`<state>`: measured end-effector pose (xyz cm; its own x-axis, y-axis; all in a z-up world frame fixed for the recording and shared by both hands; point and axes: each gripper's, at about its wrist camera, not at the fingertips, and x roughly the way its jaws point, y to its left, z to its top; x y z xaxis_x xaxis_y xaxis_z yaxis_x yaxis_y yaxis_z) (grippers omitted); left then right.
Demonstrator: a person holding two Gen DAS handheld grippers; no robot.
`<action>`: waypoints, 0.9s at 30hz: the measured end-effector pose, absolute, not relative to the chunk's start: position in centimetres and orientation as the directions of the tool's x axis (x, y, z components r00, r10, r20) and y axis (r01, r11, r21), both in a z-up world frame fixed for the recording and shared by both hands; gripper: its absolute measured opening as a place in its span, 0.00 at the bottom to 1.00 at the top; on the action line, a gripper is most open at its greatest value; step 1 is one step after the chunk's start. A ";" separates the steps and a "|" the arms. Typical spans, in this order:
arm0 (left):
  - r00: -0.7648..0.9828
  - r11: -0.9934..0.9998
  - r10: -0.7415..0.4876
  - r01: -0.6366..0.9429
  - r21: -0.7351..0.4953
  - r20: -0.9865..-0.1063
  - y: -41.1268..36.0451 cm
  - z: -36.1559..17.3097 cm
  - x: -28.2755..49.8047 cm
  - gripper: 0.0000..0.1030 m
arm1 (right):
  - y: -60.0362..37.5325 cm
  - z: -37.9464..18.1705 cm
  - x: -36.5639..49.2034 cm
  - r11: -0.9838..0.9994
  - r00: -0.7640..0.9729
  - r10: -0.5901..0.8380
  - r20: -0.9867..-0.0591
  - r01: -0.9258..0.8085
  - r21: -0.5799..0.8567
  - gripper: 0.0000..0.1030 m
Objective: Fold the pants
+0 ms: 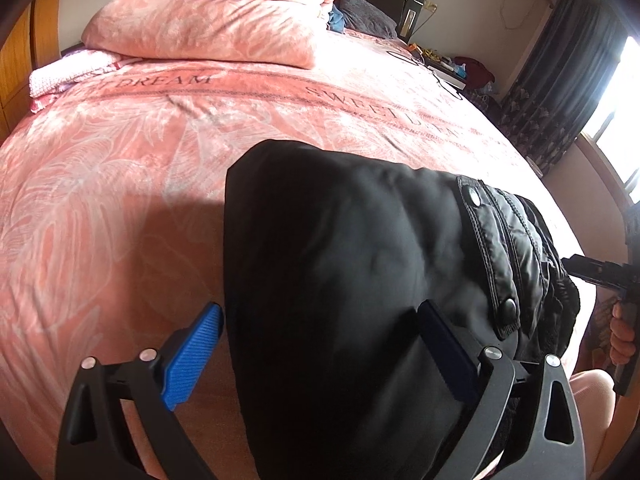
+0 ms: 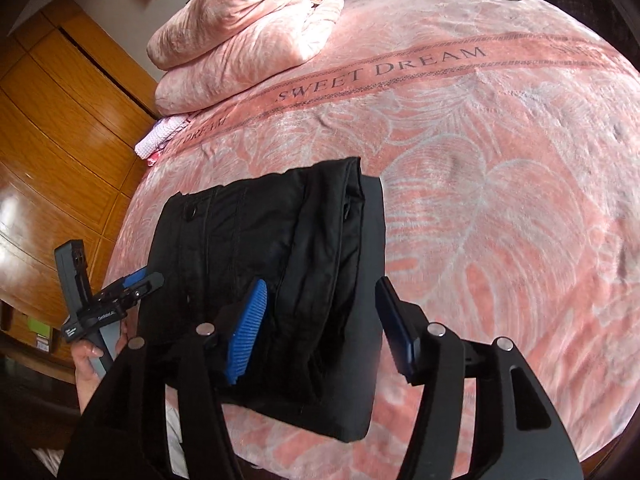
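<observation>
The black pants (image 1: 344, 264) lie folded in a compact stack on the pink bedspread (image 1: 100, 200), near the bed's front edge. A waistband flap with snap buttons (image 1: 474, 198) faces up. My left gripper (image 1: 320, 344) is open, its blue pads (image 1: 192, 356) straddling the stack's near left edge. My right gripper (image 2: 320, 328) is open too, hovering over the stack's right side (image 2: 280, 240), one pad over the fabric, the other over the bedspread (image 2: 500, 220). Neither holds cloth. The left gripper also shows in the right wrist view (image 2: 128, 292).
A folded pink duvet (image 1: 216, 20) is piled at the far left of the bed, also seen in the right wrist view (image 2: 248, 28). A wooden wardrobe (image 2: 52, 120) stands left of the bed. A nightstand with clutter (image 1: 452, 68) and dark curtains (image 1: 560, 92) are at the right.
</observation>
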<state>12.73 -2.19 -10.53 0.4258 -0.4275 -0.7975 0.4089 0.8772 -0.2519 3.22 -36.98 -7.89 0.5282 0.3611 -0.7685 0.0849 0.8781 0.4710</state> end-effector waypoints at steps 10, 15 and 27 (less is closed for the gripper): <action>0.387 0.878 -0.429 0.392 -0.276 -0.816 -1.4 -11.2 11.7 0.95 | -35.2 -9.7 -0.3 0.858 0.489 0.409 -0.771 0.081 0.506 0.19; 0.365 0.872 -0.433 0.401 -0.281 -0.824 -1.8 -11.8 11.6 0.97 | -35.3 -11.6 0.2 0.882 0.422 0.366 -0.830 0.127 0.454 0.19; 0.370 0.880 -0.416 0.394 -0.265 -0.831 -0.6 -11.1 11.0 0.96 | -34.9 -9.7 -1.9 0.913 0.499 0.303 -0.812 0.092 0.397 0.31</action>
